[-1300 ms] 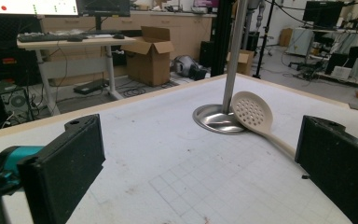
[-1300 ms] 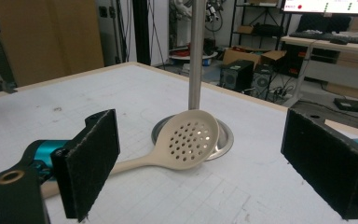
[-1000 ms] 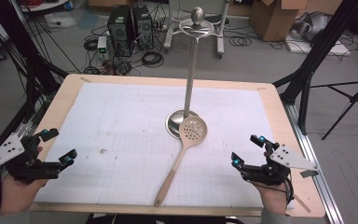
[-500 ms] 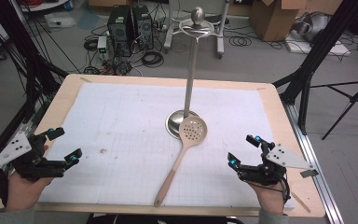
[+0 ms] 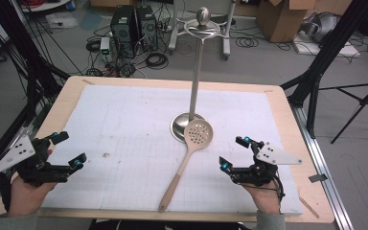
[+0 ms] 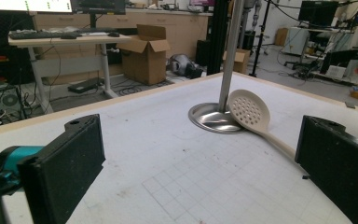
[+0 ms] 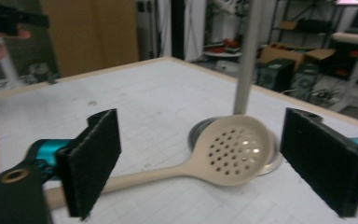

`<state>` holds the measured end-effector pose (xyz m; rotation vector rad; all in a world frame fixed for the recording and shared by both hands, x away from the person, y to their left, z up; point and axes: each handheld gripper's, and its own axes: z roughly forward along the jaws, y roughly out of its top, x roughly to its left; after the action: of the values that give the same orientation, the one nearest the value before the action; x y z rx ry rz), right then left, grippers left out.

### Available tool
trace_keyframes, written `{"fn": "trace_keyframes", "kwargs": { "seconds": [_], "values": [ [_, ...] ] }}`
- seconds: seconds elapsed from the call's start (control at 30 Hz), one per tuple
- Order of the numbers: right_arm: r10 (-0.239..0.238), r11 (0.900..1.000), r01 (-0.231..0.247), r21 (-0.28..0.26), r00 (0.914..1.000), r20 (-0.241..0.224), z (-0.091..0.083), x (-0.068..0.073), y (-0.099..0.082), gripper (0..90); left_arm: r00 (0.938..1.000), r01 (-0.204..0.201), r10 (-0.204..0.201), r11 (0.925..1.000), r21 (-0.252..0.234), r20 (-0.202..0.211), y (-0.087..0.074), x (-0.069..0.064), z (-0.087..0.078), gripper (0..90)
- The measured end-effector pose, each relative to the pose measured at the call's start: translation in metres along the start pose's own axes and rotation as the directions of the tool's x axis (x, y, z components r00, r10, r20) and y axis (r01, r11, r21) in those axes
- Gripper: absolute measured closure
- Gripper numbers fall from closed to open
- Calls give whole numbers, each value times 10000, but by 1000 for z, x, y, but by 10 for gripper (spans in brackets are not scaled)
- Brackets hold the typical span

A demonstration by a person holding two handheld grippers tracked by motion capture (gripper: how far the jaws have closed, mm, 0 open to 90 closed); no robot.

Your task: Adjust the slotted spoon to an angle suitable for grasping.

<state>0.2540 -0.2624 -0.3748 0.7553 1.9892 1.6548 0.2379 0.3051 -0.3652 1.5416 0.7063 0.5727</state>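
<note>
A beige slotted spoon (image 5: 188, 160) is lying flat on the counter (image 5: 124, 124), its round perforated head resting on the steel base of the utensil stand (image 5: 195, 81), handle angling toward the near edge; the right tongs (image 5: 234, 153) are hovering spread just beside it; the left tongs (image 5: 69, 151) are spread too, well apart.

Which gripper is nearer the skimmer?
Right. The right gripper sits just beside the skimmer handle; the left gripper is far across the mat.
</note>
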Motion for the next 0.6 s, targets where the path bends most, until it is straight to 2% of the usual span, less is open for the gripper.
{"fn": "trace_keyframes", "kwargs": {
  "seconds": [0.03,0.1,0.13,0.17,0.23,0.43,0.5,0.53,0.6],
  "values": [
    [0,10000,0,0,10000,0,0,0,0,140,10000,0,0,10000,0,0,0,0,0,18],
    [-55,9996,63,258,9996,-290,7,0,-2,154,10000,3,-3,10000,33,3,-1,0,0,17],
    [62,9986,-35,532,9987,-500,14,1,-3,163,10000,6,-6,10000,52,18,-1,0,1,17],
    [62,9986,-35,532,9987,-500,14,1,-3,163,10000,12,-12,10000,69,24,-2,0,1,17],
    [-57,9967,118,803,9970,-768,23,3,-5,187,10000,4,-5,10000,92,37,-2,0,1,17],
    [-5,9938,121,1107,9946,-1036,38,5,-7,230,10000,40,-40,10000,68,14,-3,0,0,17],
    [-138,9916,293,1257,9924,-1224,45,6,-8,281,9999,36,-36,10000,8,-120,-3,1,-2,17],
    [-352,9886,541,1404,9904,-1339,51,9,-9,321,9998,54,-55,10000,-60,-209,-3,2,-3,17],
    [-374,9878,572,1447,9900,-1360,53,10,-10,336,9998,59,-60,10000,-67,-209,-3,2,-4,17]
  ]
}}
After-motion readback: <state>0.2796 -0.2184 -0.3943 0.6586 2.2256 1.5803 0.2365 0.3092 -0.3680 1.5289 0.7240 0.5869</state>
